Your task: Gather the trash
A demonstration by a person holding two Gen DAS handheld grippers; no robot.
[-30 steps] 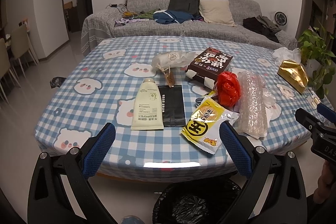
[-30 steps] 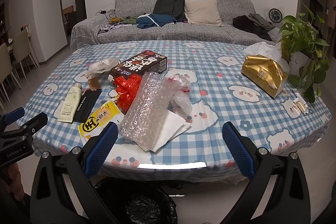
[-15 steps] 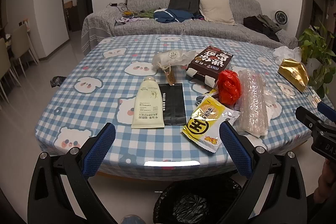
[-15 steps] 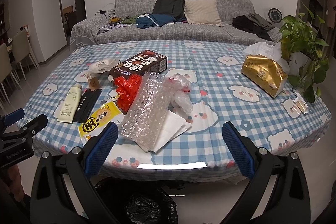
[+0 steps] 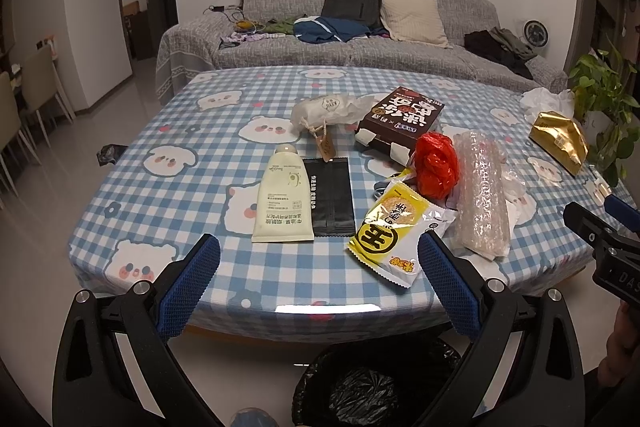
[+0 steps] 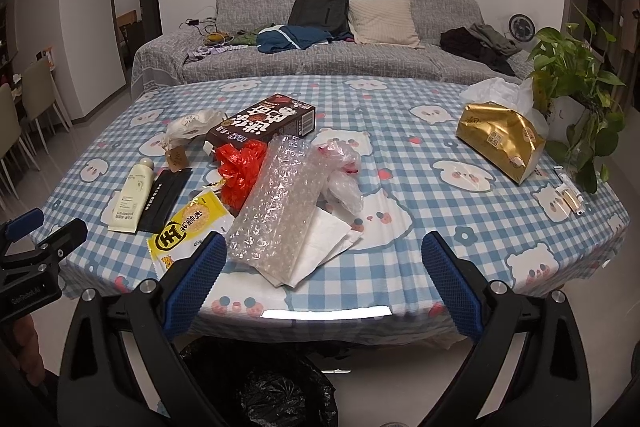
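Blue-and-white checked cloth covers the table (image 5: 168, 195) where the trash lies in a loose cluster near the front edge: a yellow snack wrapper (image 5: 394, 227), a cream tube (image 5: 285, 201), a black sachet (image 5: 331, 197), a red bag (image 5: 436, 165), a roll of bubble wrap (image 6: 276, 209) and a brown carton (image 5: 402, 117). I hold my left gripper (image 5: 318, 281) and my right gripper (image 6: 324, 279) short of the table, both spread wide and empty, above a black-lined bin (image 5: 372, 387) on the floor. I judge collection not yet begun. The nearest pieces look best taken first, the wrapper pinched by its crimped edge and the bubble wrap squeezed mid-roll, then dropped straight below.
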